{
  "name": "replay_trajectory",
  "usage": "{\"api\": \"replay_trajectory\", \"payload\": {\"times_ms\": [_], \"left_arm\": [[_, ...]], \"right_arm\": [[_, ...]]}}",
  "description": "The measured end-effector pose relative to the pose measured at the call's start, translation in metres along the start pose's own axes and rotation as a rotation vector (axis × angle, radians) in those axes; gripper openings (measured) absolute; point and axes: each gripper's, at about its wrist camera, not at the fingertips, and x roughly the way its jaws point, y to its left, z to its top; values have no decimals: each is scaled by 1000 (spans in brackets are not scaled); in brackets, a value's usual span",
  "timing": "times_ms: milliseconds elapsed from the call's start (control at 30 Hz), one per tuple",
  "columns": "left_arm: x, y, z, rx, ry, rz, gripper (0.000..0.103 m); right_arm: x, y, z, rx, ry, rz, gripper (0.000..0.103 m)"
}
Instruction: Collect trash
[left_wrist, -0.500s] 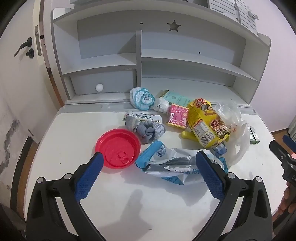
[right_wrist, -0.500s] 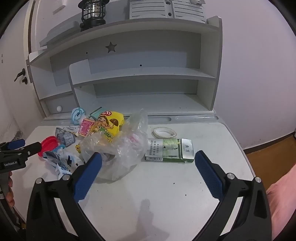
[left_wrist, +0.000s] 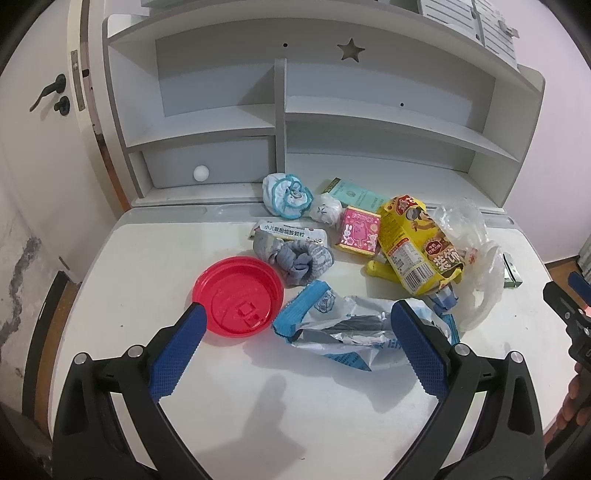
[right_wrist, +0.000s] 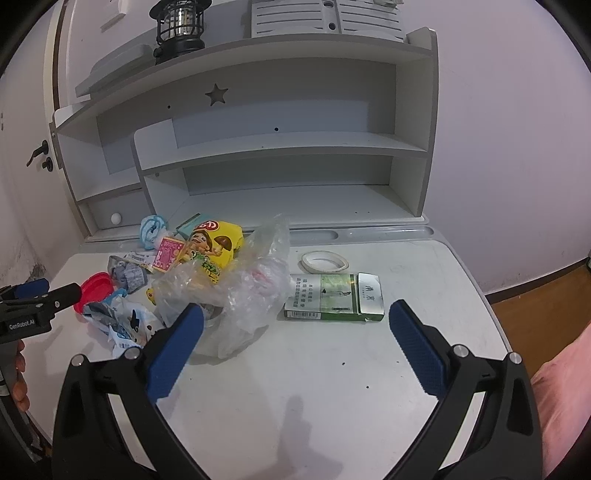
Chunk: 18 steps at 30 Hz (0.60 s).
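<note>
Crinkled foil, left wrist view: the blue-and-silver wrapper (left_wrist: 343, 328) lies flat on the white bench (left_wrist: 155, 266), right ahead of my left gripper (left_wrist: 295, 350), whose jaws stand wide with nothing between the pads.
Red lid (left_wrist: 238, 295): thin plastic, stiff at the rim, touching the wrapper's left end; I judge it light and slippery, best pinched across the raised edge.
Yellow carton (left_wrist: 417, 243): cardboard, likely empty and crushable; I would take it across its narrow sides.
Grey sock bundle (left_wrist: 295, 258): soft, forgiving, grippable anywhere.
Pink box (left_wrist: 358, 230): small and rigid, behind the sock bundle, beside the carton.
Change, this view: against the frame half a second earlier, the litter sits as it did and my left gripper hangs at about the same spot, just as wide.

Clear plastic, right wrist view: the bag (right_wrist: 240, 288) slumps at the pile's right edge, touching the yellow carton (right_wrist: 214, 247), partly behind the left finger of my right gripper (right_wrist: 295, 343), which is spread to its full width and empty.
Bag handling: I judge it feather-light, limp and slick; bunch a fold near its top.
Green pack (right_wrist: 334, 297): a flat, firm box just right of the bag; take it across the short sides.
Tape ring (right_wrist: 325, 261): low, thin, behind the pack; hard to get under.
Other hand: the left gripper (right_wrist: 55, 293) noses in from the left edge.
Change, this view: nothing has shifted on the bench; my right gripper holds the same pose.
</note>
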Motion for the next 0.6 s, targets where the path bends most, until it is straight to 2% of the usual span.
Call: {"api": "replay_trajectory", "payload": {"times_ms": [233,600], "left_arm": [[3,0,1,-2,-1,4,97],[2,0,1,-2,-44,10,97]], "right_arm": [[-1,3,-2,5,-1,-2,97],[0,5,-1,-4,-21,-18,97]]}}
